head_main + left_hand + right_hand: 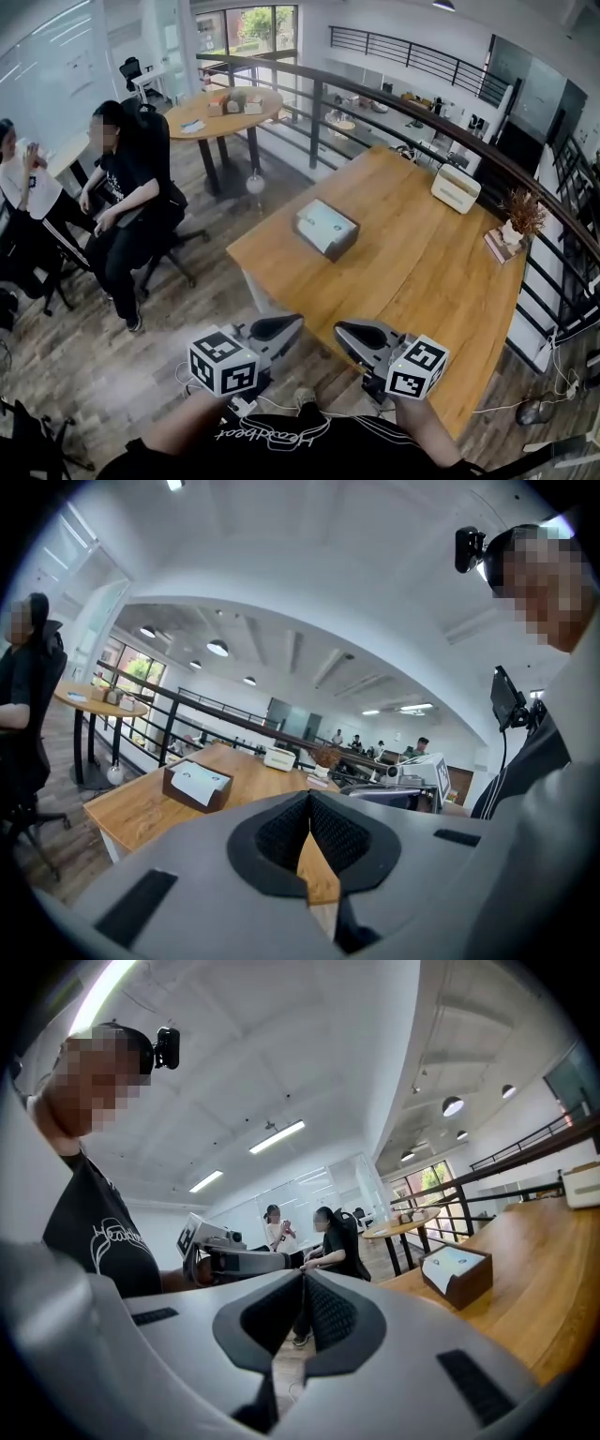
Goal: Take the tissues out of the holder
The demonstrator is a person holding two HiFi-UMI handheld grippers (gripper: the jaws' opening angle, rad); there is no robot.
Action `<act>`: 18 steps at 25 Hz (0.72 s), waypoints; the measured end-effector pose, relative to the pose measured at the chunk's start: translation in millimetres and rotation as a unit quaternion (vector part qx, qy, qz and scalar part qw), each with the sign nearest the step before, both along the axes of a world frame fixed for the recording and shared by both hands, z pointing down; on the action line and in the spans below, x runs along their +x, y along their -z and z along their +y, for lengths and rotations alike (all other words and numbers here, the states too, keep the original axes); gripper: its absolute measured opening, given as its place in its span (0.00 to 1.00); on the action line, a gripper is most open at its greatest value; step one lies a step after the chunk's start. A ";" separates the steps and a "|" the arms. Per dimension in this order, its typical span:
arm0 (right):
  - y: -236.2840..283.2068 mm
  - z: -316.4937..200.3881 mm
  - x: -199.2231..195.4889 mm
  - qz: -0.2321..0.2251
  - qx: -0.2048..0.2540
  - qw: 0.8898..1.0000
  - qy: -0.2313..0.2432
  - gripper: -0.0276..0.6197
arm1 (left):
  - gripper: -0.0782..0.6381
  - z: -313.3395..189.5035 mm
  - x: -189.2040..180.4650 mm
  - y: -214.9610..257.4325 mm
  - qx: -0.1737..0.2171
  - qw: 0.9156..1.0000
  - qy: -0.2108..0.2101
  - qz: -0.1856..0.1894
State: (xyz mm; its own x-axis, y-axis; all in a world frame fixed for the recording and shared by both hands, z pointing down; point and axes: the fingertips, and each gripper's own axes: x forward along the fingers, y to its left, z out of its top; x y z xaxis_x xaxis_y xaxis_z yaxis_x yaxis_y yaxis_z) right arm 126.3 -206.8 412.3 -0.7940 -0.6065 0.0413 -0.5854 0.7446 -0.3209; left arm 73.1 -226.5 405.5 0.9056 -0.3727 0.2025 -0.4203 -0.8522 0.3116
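A dark brown tissue holder [325, 228] with a white tissue lying in its top stands on the long wooden table [412, 272], near the table's left edge. My left gripper [286, 326] and right gripper [349, 334] are held side by side close to my body, short of the table's near corner and well away from the holder. Both are shut with nothing between the pads. From the left gripper view, whose jaws [309, 832] stand closed, the holder [197, 785] lies ahead to the left. Past the closed jaws [302, 1312] of the right gripper view, the holder [457, 1274] sits to the right.
A white box [456, 187] and a vase of dried plants [518, 220] stand at the table's far end. A dark railing [403, 98] runs behind the table. Two people sit on chairs [127, 202] to the left, near a round table [223, 112]. Cables lie on the floor [525, 408].
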 end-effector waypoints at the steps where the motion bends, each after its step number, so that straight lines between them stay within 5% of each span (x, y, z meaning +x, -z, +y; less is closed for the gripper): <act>1: 2.2 -9.1 3.8 -0.001 0.005 1.000 0.003 0.07 | 0.13 -9.1 4.1 -0.4 0.000 1.000 0.001 -0.001; 6: 17.9 -46.5 15.7 -0.004 0.047 0.998 0.034 0.07 | 0.12 -52.1 23.1 -6.9 -0.002 1.000 0.007 -0.006; 18: 15.9 -127.1 60.1 0.013 0.063 0.997 0.034 0.07 | 0.12 -118.3 55.2 -4.8 0.018 0.999 0.018 -0.026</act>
